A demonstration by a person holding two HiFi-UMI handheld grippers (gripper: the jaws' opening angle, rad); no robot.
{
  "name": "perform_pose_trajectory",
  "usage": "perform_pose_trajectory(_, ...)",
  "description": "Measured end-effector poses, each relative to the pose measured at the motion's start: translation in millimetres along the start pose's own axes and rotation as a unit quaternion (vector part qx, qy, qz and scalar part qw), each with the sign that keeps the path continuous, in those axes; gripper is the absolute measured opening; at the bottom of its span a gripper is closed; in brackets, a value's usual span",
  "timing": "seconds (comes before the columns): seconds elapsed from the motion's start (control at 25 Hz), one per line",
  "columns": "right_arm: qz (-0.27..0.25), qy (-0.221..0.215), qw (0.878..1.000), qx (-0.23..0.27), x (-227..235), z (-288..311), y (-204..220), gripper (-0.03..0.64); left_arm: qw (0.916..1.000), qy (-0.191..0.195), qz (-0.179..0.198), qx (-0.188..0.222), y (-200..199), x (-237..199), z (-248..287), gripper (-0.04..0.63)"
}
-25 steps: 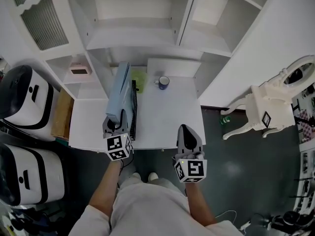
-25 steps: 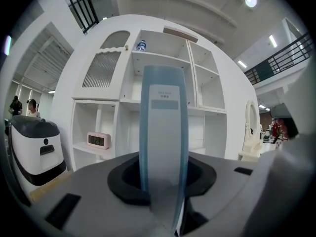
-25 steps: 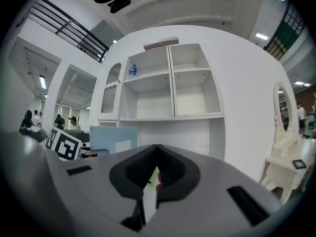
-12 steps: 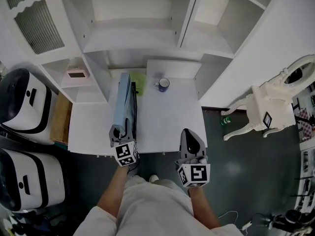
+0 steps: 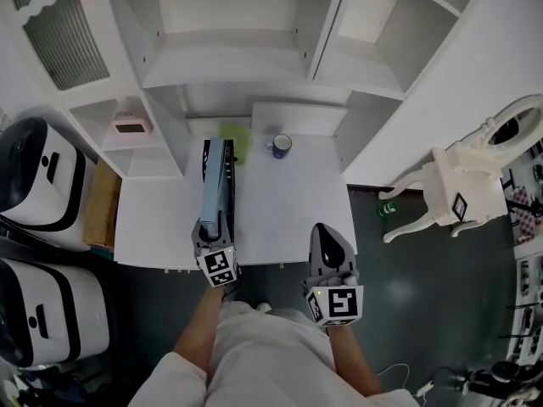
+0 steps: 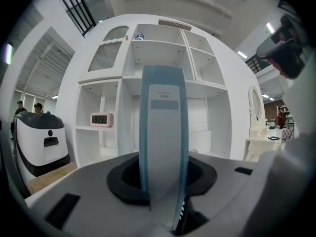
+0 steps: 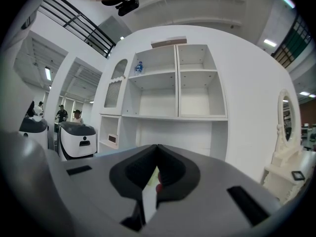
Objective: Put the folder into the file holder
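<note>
A light-blue folder (image 5: 217, 185) stands on its edge on the white table (image 5: 288, 202), down between the black wire sides of the file holder (image 5: 231, 175). My left gripper (image 5: 212, 229) is shut on the folder's near end at the table's front edge. In the left gripper view the folder's spine (image 6: 163, 127) rises upright between the jaws of that gripper (image 6: 163, 184). My right gripper (image 5: 327, 234) hovers at the front right of the table, shut with nothing in it; its tips meet in the right gripper view (image 7: 157, 149).
A blue-and-white mug (image 5: 282, 145) and a green object (image 5: 235, 131) sit at the back of the table. White shelving (image 5: 237, 49) rises behind, with a pink clock (image 5: 133, 127). White machines (image 5: 42, 172) stand to the left, a white chair (image 5: 462, 185) to the right.
My left gripper has come down with the folder, which now sits lower between the holder's sides. The right gripper has stayed put.
</note>
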State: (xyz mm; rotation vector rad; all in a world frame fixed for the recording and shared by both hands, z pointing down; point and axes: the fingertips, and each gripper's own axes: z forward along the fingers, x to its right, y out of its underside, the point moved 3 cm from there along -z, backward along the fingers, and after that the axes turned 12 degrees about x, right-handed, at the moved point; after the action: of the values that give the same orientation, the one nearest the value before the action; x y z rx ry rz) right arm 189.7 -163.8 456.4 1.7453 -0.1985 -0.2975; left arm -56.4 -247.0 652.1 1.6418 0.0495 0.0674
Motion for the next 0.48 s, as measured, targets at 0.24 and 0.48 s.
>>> perform_pose_trajectory(0.24, -0.002, 0.003, 1.000, 0.004, -4.8, -7.7, -0.3, -0.002, 0.9999, 0.009, -0.002, -0.011, 5.3, 1.6, -0.4, 0.154)
perform_pose_trajectory(0.48, -0.002, 0.010, 1.000, 0.013, -6.1, -13.7, -7.7, -0.002, 0.9991, 0.042, -0.002, -0.010, 4.9, 3.0, -0.4, 0.273)
